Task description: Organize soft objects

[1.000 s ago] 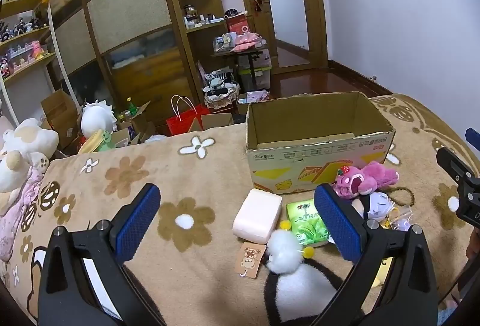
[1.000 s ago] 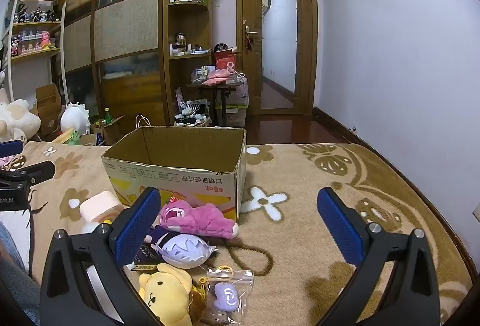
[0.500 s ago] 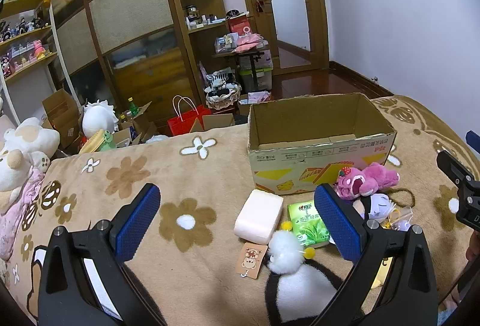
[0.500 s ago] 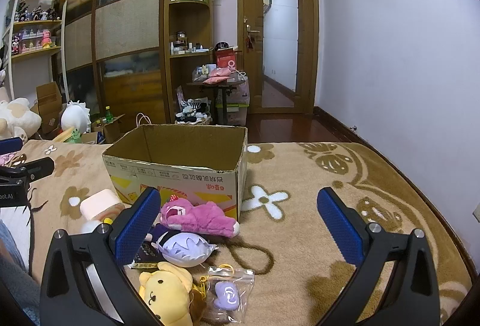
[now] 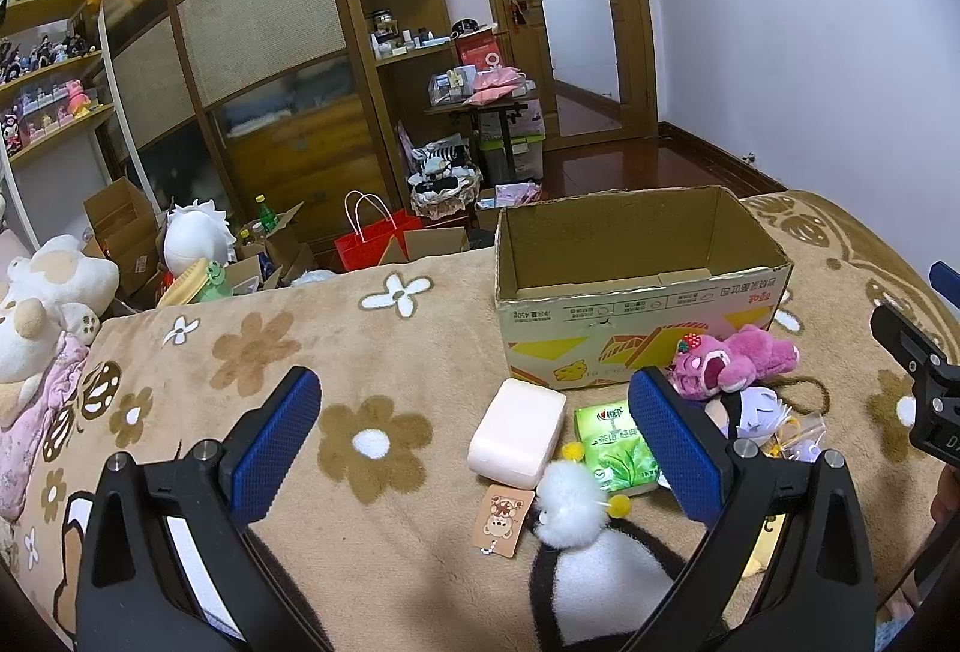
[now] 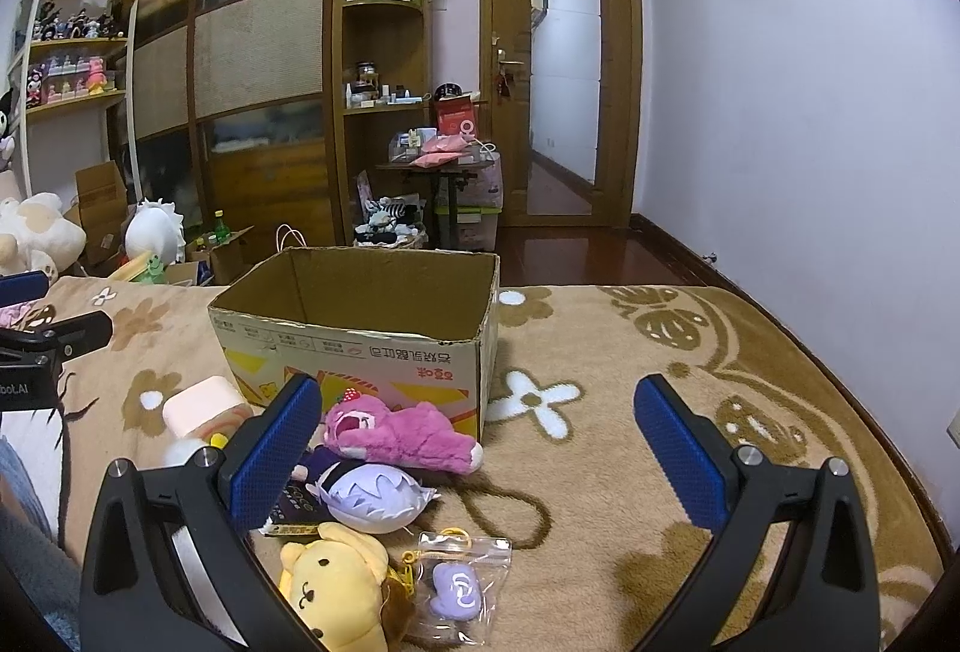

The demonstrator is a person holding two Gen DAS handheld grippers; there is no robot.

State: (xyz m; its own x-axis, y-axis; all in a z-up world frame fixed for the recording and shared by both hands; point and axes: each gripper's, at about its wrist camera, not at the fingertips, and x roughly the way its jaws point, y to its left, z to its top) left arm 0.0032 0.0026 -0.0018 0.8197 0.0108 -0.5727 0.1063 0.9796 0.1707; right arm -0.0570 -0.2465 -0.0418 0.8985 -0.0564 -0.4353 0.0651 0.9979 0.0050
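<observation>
Almost nothing has moved since the earlier frames: both views drift slightly, objects sit where they were. Task barely started, box looks bare inside, all soft items outside on the blanket.

Left gripper hovers above the blanket, jaws spread wide, holding nothing. Between its fingers, ahead: white soft block, fluffy white pom-pom toy nearer, paper tag beside it. Green tissue pack lies just inside the right finger. Cardboard box sits farther ahead, right of centre.

Right gripper also hovers level, jaws wide apart, empty. Pink plush lies by its left finger, touching the box front; purple-haired plush just nearer, yellow dog plush nearest, bagged purple charm beside it. Blanket under everything.

Left to do: every item into the box, judging by the layout.
</observation>
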